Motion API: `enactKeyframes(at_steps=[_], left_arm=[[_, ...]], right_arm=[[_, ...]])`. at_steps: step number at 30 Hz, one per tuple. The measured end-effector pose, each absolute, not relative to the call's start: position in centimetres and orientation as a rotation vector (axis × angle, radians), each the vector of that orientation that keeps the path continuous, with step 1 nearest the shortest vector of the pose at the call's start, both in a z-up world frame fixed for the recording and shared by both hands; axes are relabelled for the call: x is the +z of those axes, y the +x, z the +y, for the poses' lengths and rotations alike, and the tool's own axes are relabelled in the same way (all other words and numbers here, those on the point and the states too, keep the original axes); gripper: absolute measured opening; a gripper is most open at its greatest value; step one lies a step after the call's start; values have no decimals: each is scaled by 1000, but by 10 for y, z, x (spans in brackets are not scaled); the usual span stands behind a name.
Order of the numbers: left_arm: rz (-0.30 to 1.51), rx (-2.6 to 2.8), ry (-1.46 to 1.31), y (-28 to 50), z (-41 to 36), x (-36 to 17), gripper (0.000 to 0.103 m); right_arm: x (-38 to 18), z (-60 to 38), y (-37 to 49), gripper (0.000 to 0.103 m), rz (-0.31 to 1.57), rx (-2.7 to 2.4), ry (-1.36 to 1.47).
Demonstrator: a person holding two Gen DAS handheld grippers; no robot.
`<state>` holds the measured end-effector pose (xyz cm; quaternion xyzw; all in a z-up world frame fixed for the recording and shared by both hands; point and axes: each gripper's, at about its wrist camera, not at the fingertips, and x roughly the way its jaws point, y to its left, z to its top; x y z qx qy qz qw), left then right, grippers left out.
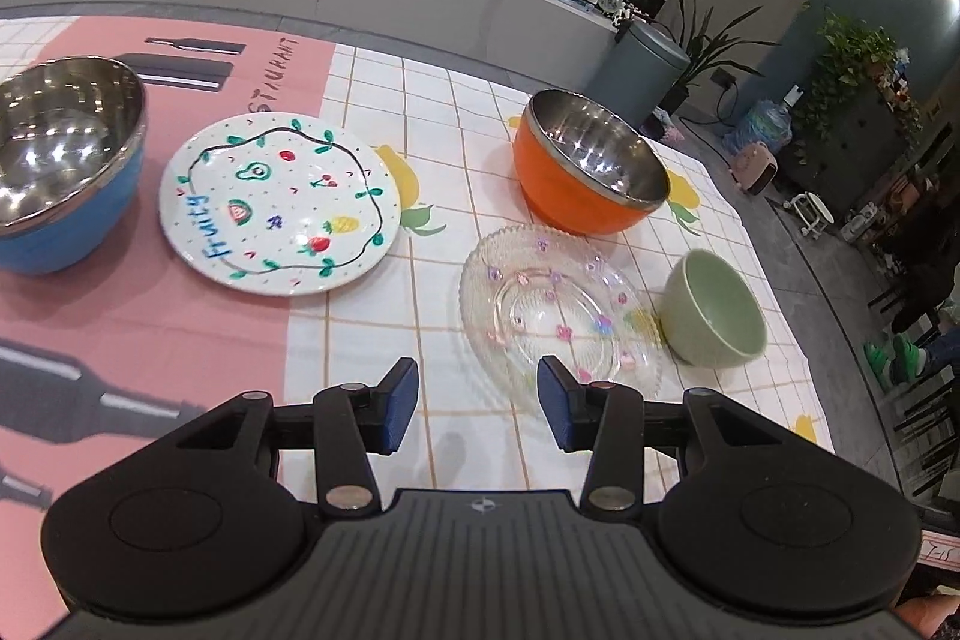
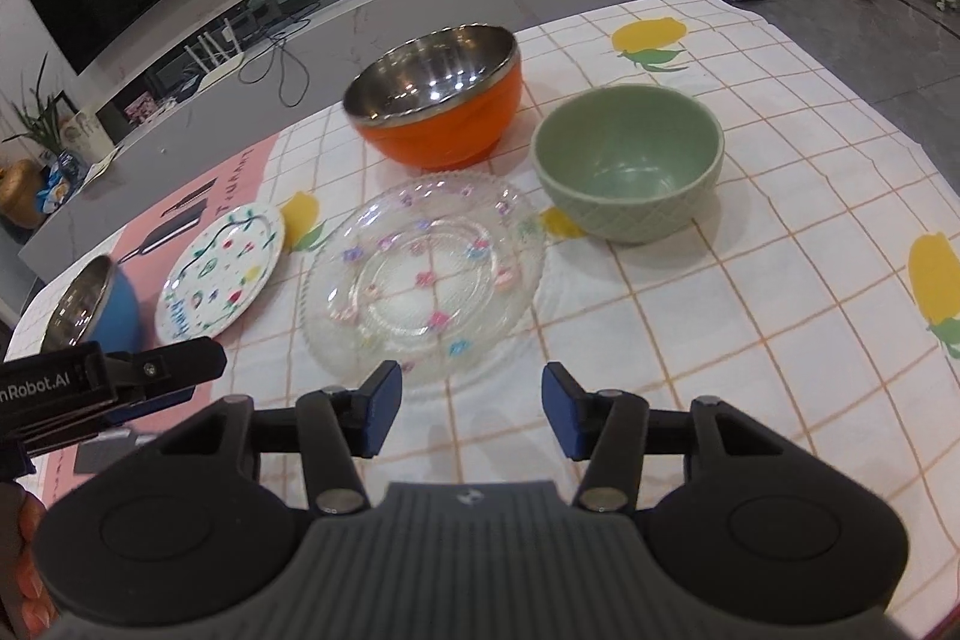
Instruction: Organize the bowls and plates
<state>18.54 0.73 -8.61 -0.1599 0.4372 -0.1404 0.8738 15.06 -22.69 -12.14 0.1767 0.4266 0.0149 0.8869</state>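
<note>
A checked cloth (image 2: 750, 280) covers the worktop, a pink mat (image 1: 180, 340) beside it. It carries a blue bowl (image 1: 66, 220), fruit plate (image 1: 276, 202), orange bowl (image 1: 576, 196), glass plate (image 1: 558, 310) and green bowl (image 1: 714, 310).

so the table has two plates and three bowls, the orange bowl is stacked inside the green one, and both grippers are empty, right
Not quite. The orange bowl is not stacked inside the green bowl; it stands on the tablecloth on its own, apart from it, as the right wrist view shows. The rest holds: two plates, three bowls, and the left gripper and right gripper are both empty.
</note>
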Motion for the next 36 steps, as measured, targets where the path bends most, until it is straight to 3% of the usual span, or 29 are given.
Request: enactKeyframes(at_steps=[6, 10, 15, 17, 25, 27, 36], left_arm=[[927, -299, -320, 209, -3, -98, 50], [933, -300, -323, 222, -5, -108, 44], [936, -307, -315, 234, -9, -120, 36], [940, -311, -311, 238, -11, -124, 34], [939, -315, -283, 248, -18, -131, 24], [945, -320, -262, 249, -21, -130, 18], [940, -305, -212, 245, -26, -125, 15]], right_arm=[[-130, -237, 173, 51, 878, -3, 387], [-137, -244, 184, 50, 877, -24, 392], [-148, -252, 195, 38, 880, -41, 409], [-151, -254, 200, 29, 881, -33, 419], [-157, -253, 210, 15, 870, 5, 444], [-158, -255, 211, 14, 867, 8, 467], [-159, -259, 209, 9, 864, 11, 507]])
